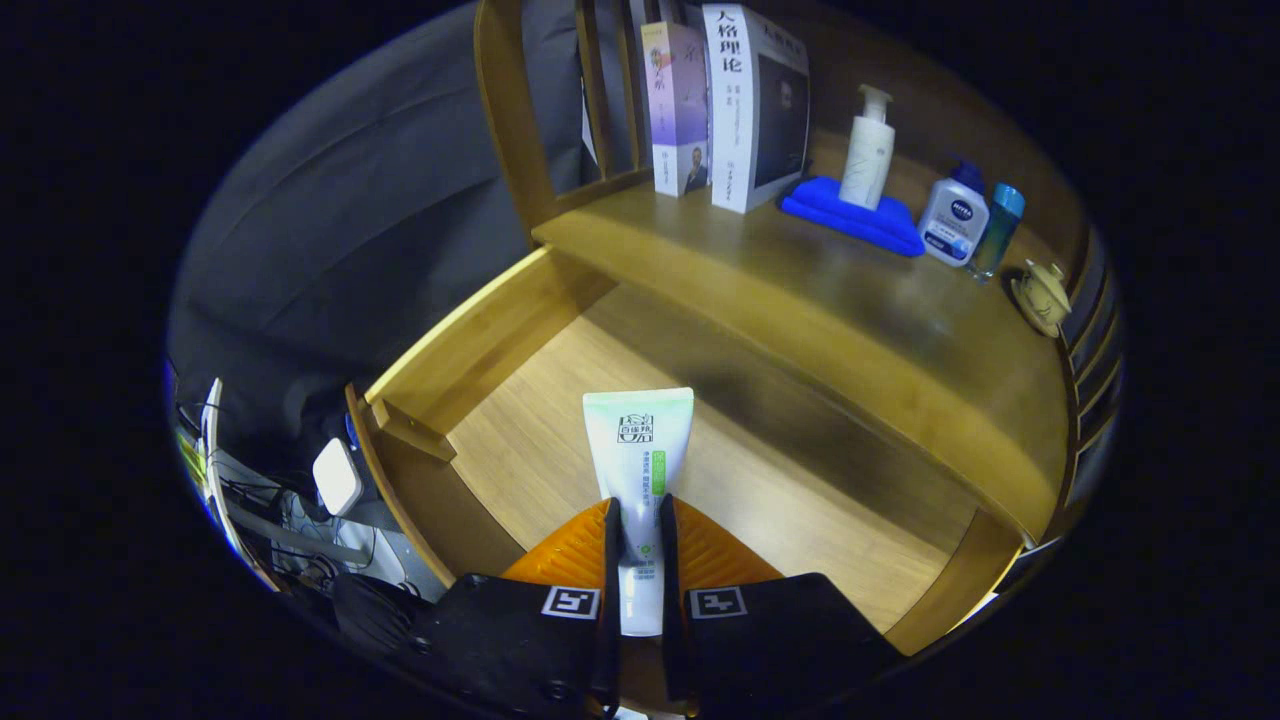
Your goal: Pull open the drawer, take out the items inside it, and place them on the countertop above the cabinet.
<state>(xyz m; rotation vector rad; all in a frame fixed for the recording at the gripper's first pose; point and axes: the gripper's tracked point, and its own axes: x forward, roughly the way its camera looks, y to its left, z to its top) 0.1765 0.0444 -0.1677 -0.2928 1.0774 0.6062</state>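
cam rides on gripper (pixel 640 530), looks forward-down along fingers, close over open drawer (pixel 520 420), cabinet countertop (pixel 800 290) beyond its far edge, fingers clamping tube (pixel 638 450).

The tall white book (pixel 757 105) at the back left corner of the countertop (pixel 800 290) carries the large black title 人格理论 down its front; the smaller print beside it is too fine to read. The pink book (pixel 676 105) next to it has writing too small to read. The small white bottle (pixel 953 222) near the right edge bears a dark blue brand patch. The gripper (pixel 640 515), with a square black-and-white marker (pixel 571 602) on each finger, clamps a white tube (pixel 638 450) with a blurred logo and green print.
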